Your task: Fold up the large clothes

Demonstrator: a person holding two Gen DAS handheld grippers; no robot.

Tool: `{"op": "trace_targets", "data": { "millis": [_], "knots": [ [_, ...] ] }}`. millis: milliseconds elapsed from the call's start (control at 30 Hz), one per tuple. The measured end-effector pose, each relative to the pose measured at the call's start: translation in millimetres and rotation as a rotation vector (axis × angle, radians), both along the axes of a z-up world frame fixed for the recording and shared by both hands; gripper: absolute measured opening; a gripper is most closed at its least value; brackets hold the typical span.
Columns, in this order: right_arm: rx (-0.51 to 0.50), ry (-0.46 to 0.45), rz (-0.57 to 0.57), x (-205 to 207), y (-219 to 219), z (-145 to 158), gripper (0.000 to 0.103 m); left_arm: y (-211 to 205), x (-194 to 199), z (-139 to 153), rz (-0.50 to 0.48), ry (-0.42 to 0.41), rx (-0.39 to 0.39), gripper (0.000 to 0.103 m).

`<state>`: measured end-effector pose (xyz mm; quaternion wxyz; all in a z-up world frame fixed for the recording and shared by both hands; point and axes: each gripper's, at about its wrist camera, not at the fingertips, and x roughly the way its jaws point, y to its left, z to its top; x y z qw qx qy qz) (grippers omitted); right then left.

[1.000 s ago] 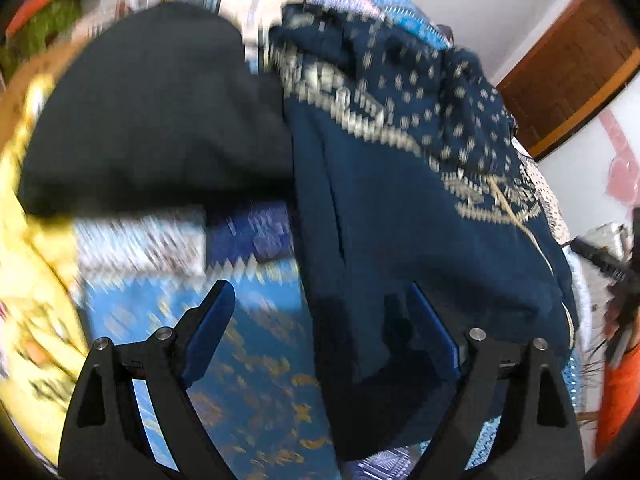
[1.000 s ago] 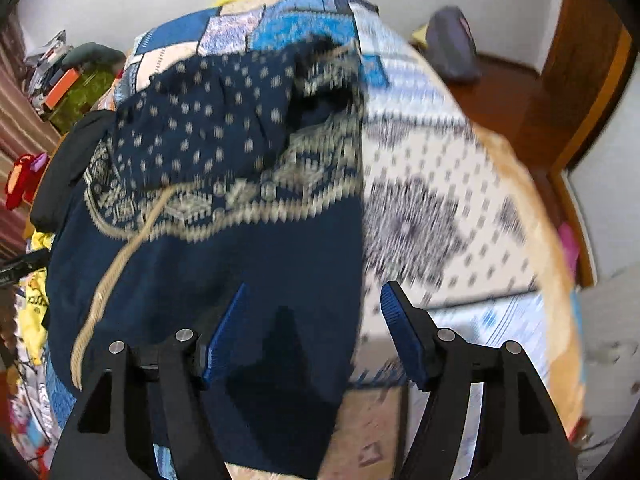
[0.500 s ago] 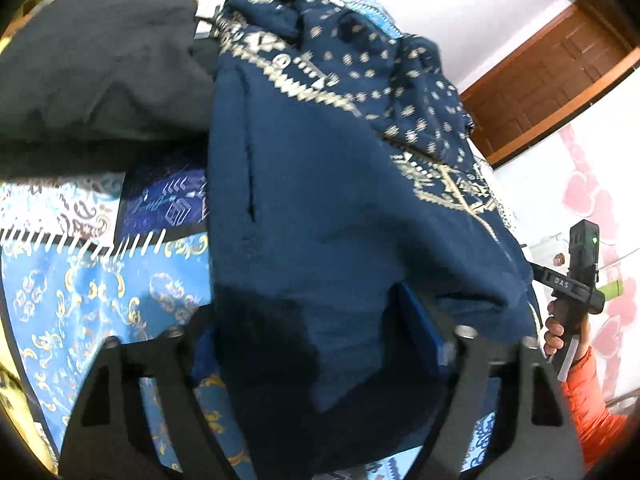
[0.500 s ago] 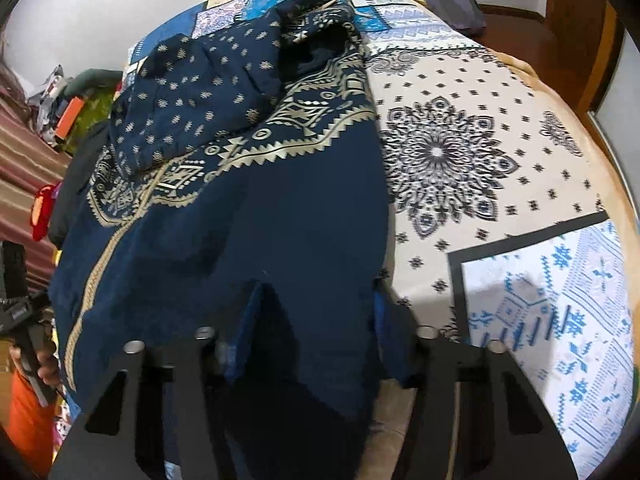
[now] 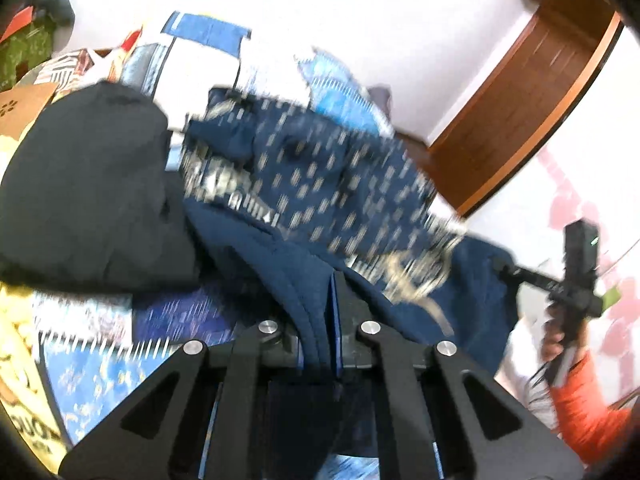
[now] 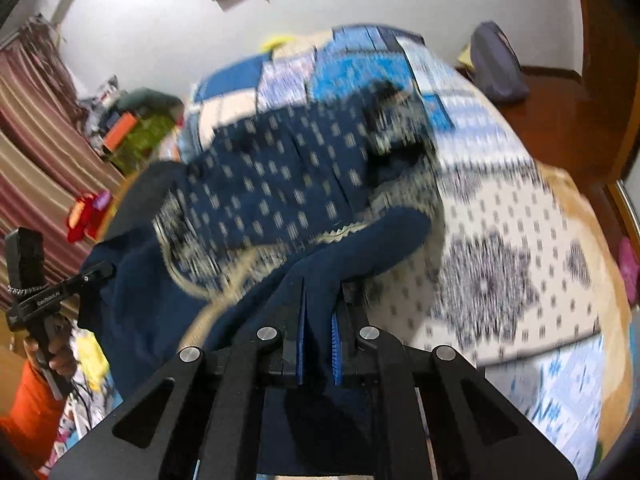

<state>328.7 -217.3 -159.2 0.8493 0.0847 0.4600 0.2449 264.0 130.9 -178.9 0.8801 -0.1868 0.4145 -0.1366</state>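
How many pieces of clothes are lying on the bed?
2. The navy patterned garment is in the middle, pinched at its near edge by the left gripper and right gripper. The black garment lies beside it. More may be hidden underneath.

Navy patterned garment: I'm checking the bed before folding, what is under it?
Under the navy patterned garment the patchwork bedspread shows around it, and a black garment lies beside it. Whatever is directly beneath is covered.
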Motion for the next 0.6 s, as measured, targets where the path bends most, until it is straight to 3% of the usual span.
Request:
{"op": "trace_targets", "data": {
  "millis": [133, 367, 500, 600],
  "knots": [
    [-0.024, -0.072, -0.018, 32, 7, 22, 0.009, 7, 35, 33, 0.023, -0.073, -0.007, 0.009],
    [-0.045, -0.130, -0.112, 122, -5, 40, 0.008, 38, 120, 57, 0.132, -0.094, 0.006, 0.008],
    [-0.011, -0.082, -0.159, 167, -7, 19, 0.009, 69, 172, 33, 0.207, -0.058, -0.002, 0.009],
    [-0.048, -0.022, -0.162, 191, 2, -11, 0.009, 80, 205, -5, 0.228, 0.041, 0.008, 0.009]
  ]
}}
